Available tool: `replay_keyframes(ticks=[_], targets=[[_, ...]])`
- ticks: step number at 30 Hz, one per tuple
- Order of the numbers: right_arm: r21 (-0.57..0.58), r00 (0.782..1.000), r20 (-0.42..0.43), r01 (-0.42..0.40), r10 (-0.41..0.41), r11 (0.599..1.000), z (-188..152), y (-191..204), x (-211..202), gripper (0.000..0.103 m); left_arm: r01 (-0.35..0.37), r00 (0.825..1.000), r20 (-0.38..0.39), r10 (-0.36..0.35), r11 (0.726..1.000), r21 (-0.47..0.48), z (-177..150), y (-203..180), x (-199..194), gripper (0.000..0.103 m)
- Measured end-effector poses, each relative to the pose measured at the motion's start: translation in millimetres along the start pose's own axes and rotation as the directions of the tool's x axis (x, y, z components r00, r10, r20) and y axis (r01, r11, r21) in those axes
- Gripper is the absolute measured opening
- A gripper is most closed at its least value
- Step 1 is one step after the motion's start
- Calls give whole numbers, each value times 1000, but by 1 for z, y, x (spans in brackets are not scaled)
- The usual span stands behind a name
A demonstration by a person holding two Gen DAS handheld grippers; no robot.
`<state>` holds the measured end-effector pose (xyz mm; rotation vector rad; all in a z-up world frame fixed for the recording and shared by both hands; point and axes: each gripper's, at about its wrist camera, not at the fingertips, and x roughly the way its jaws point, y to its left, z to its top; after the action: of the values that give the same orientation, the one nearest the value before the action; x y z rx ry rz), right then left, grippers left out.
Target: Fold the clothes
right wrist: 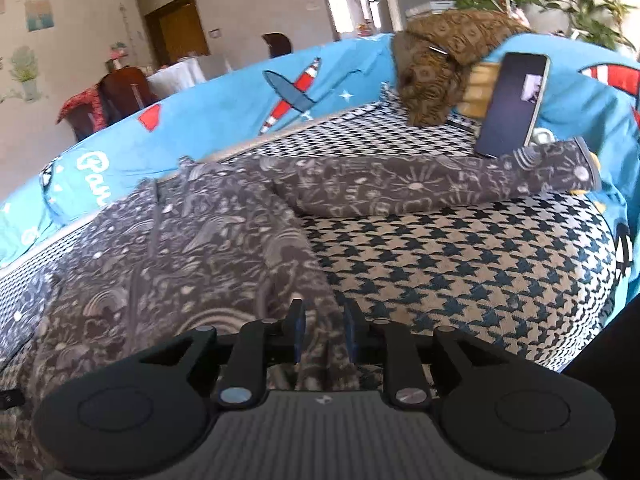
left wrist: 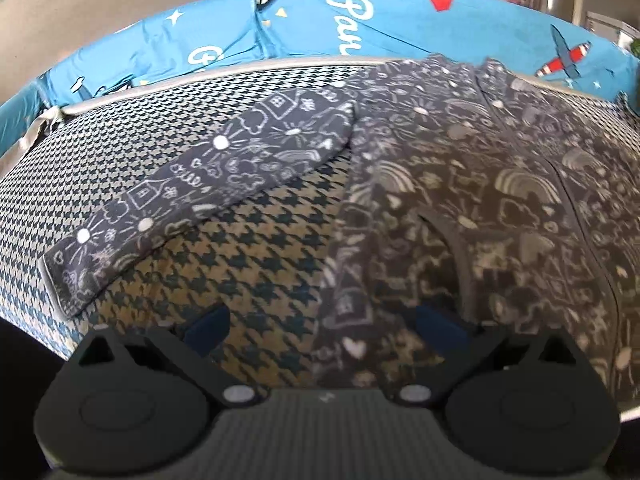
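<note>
A dark grey garment with white doodle prints [left wrist: 460, 200] lies spread on a houndstooth cushion [left wrist: 260, 264]. Its left sleeve [left wrist: 192, 188] stretches out toward the left edge. My left gripper [left wrist: 324, 330] stands open, its blue-padded fingers [left wrist: 206, 328] straddling the garment's left hem edge low over the cushion. In the right wrist view the same garment [right wrist: 192, 248] lies left of centre, its right sleeve [right wrist: 420, 188] reaching to the right. My right gripper [right wrist: 323, 334] is shut on the garment's lower right edge, cloth bunched between the blue pads [right wrist: 349, 336].
A blue sheet with planes and lettering [left wrist: 360, 20] covers the sofa back. A brown patterned cloth [right wrist: 440, 68] and a phone [right wrist: 514, 104] leaning upright sit at the far right corner, near the sleeve's cuff. Chairs and a door stand behind.
</note>
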<state>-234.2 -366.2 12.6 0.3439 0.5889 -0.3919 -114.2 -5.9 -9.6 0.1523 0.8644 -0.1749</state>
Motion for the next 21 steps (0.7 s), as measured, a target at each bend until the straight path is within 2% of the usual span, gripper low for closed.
replay_keyframes(ticks=[6, 10, 13, 16, 18, 21], targets=[[-10, 987, -79, -138, 137, 990, -12, 8, -6, 21, 41, 999, 7, -41, 998, 41, -8, -8, -10, 103], [-9, 974, -128, -188, 186, 982, -24, 14, -9, 21, 69, 998, 6, -70, 993, 92, -17, -19, -16, 103], [14, 957, -187, -223, 222, 975, -32, 17, -5, 21, 60, 998, -5, -60, 988, 139, -22, -30, -14, 103], [13, 949, -244, -204, 200, 979, -36, 18, 5, 21, 16, 999, -42, -9, 987, 158, -24, -33, -5, 103], [2, 948, -277, -161, 155, 987, -39, 19, 13, 21, 21, 998, -62, -13, 990, 138, -24, -30, -1, 103], [-3, 942, -306, -142, 135, 990, -40, 20, 18, 21, 28, 996, -85, -17, 992, 124, -25, -27, 1, 103]])
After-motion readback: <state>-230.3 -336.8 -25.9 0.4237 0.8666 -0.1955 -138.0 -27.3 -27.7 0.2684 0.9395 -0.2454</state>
